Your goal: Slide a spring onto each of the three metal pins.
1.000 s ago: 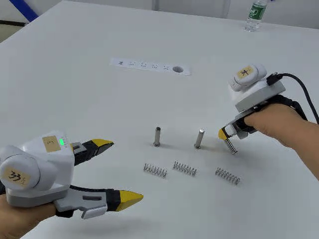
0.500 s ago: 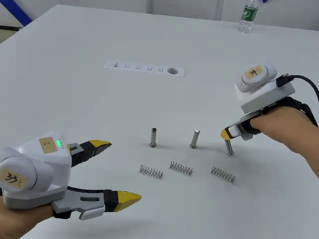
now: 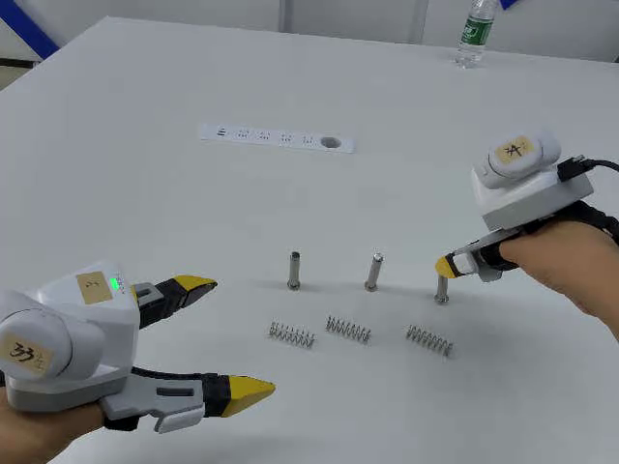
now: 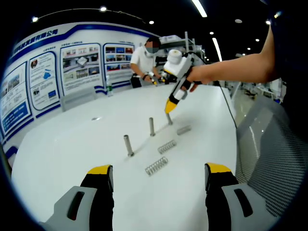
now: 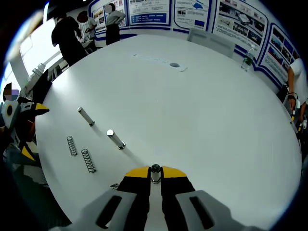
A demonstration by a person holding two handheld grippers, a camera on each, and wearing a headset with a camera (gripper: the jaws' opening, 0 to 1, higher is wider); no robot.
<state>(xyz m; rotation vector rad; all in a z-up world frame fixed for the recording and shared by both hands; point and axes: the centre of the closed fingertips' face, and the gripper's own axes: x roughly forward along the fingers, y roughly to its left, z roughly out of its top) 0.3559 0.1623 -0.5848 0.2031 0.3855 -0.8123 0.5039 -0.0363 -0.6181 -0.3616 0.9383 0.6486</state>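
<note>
Right gripper view: pin between jaws.

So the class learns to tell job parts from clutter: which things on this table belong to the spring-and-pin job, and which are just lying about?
Job: left pin, middle pin, right pin gripped by the right claw, left spring, middle spring, right spring, open left claw.
Lying about: power strip, water bottle.

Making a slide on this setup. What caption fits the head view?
Right gripper grips the right pin upright; middle pin and left pin stand free, three springs lie before them, left gripper open.
</note>
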